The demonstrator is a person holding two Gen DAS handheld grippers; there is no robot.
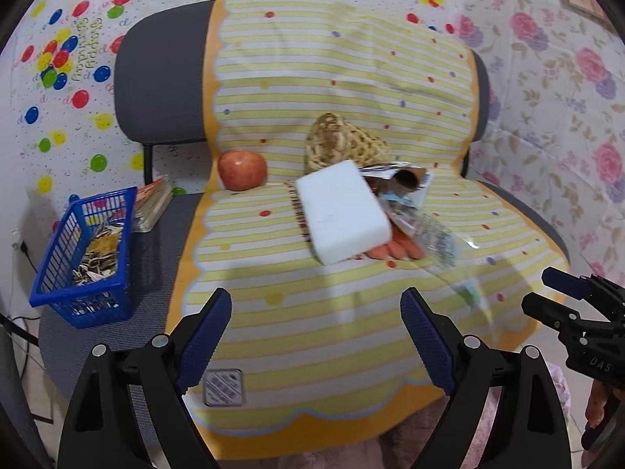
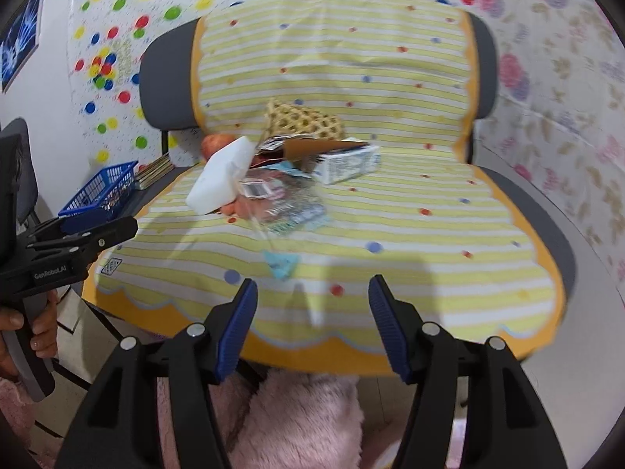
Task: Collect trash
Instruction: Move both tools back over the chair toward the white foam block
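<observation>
A pile of litter lies mid-seat on the yellow striped cloth (image 1: 312,332). It holds a white foam block (image 1: 341,211), clear printed wrappers (image 1: 429,234), a torn cardboard piece and a small carton (image 2: 347,164). A blue scrap (image 2: 281,264) lies nearer the front edge. A red apple (image 1: 242,170), an orange carrot (image 1: 394,250) and a brown patterned pouch (image 1: 343,140) sit by the pile. My left gripper (image 1: 316,301) hovers open over the seat's front, short of the foam block, with nothing between its fingers. My right gripper (image 2: 312,285) is open and empty too, just behind the blue scrap.
A blue plastic basket (image 1: 86,250) holding wrappers stands on the seat's left edge, with a stack of books (image 1: 152,203) behind it. The chair's grey backrest rises behind the pile. Pink fuzzy fabric (image 2: 297,410) lies below the seat front. Patterned sheets cover the walls.
</observation>
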